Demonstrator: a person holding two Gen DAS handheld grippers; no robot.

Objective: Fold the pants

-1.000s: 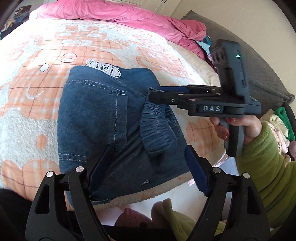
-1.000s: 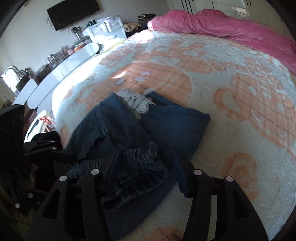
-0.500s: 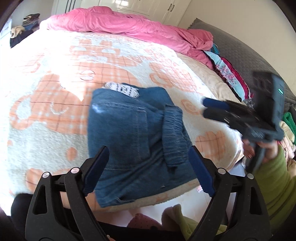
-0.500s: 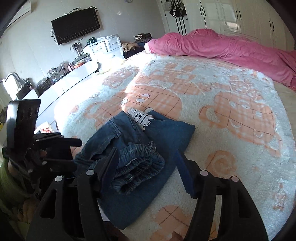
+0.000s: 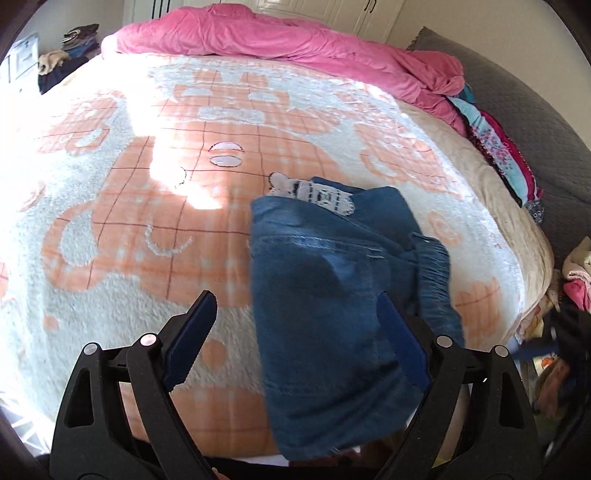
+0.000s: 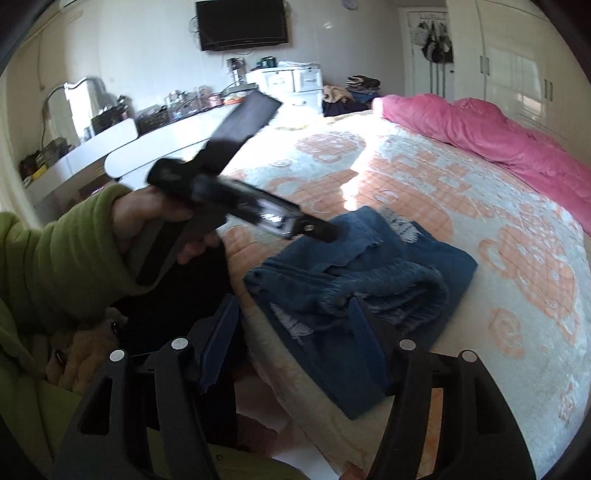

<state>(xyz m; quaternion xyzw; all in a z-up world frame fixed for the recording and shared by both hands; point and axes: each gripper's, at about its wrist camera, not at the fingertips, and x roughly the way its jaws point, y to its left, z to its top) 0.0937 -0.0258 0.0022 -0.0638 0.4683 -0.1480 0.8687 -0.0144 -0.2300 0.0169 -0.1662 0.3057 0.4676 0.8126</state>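
The blue denim pants (image 5: 332, 295) lie folded in a compact bundle near the front edge of the bed, elastic waistband on the right, a white lace patch (image 5: 314, 192) at the far end. My left gripper (image 5: 295, 314) hovers just above their near end; its jaws are closing slightly but stand wide, touching nothing. The right wrist view shows the pants (image 6: 369, 273) with my right gripper (image 6: 293, 325) open and drawn back over the bed edge, nothing between its fingers. A hand in a green sleeve (image 6: 74, 251) holds the left gripper (image 6: 317, 229) over the pants' far corner.
An orange and white fleece blanket (image 5: 147, 221) covers the bed. A pink quilt (image 5: 277, 37) lies along the far side. Clothes (image 5: 506, 158) are piled by the grey headboard (image 5: 546, 122). Left of the bed are a white counter (image 6: 147, 147), drawers and a wall television (image 6: 242, 22).
Both grippers have drawn back from the pants. The right gripper left the pants, opened a little and swung to the bed edge. The left view has shifted left. The pants stay folded.
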